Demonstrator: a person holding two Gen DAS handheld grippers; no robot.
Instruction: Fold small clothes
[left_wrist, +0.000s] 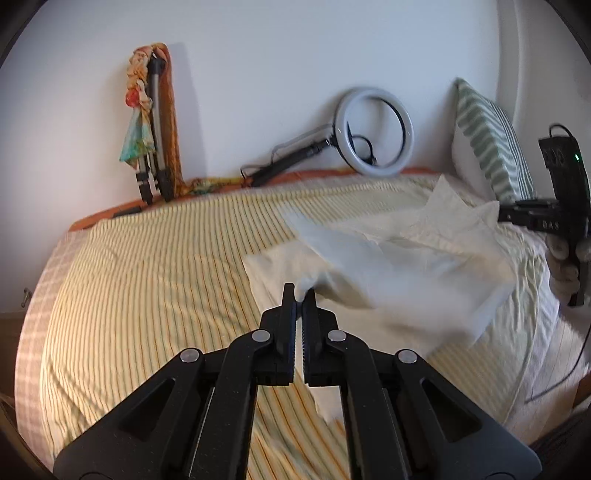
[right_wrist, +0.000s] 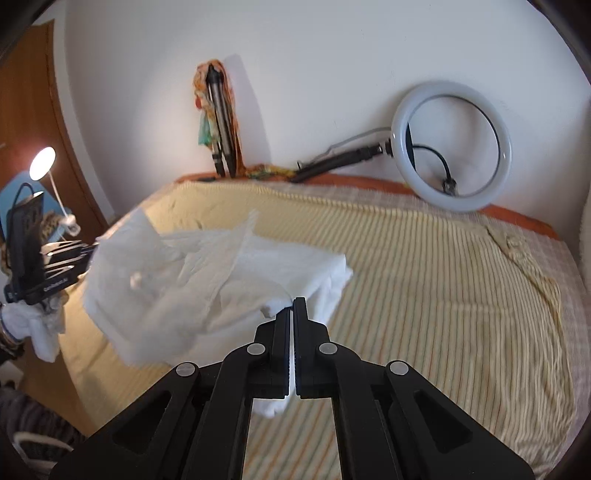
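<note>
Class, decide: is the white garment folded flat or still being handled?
Still being handled: the white garment hangs crumpled above the striped bedsheet, pinched by the left gripper and the right gripper.

Your white cotton garment (left_wrist: 388, 273) is motion-blurred; its pinched corners vanish between both grippers' fingers, and the green-striped pillow (left_wrist: 491, 147) is partly hidden.

A bed (left_wrist: 147, 266) with a yellow striped cover stands against a white wall. A ring light (right_wrist: 452, 146) and a folded tripod (right_wrist: 221, 122) draped in patterned cloth lean on the wall behind it. A green-striped pillow (left_wrist: 491, 144) stands upright at one end; a lit lamp (right_wrist: 42, 162) stands beside the bed.
</note>
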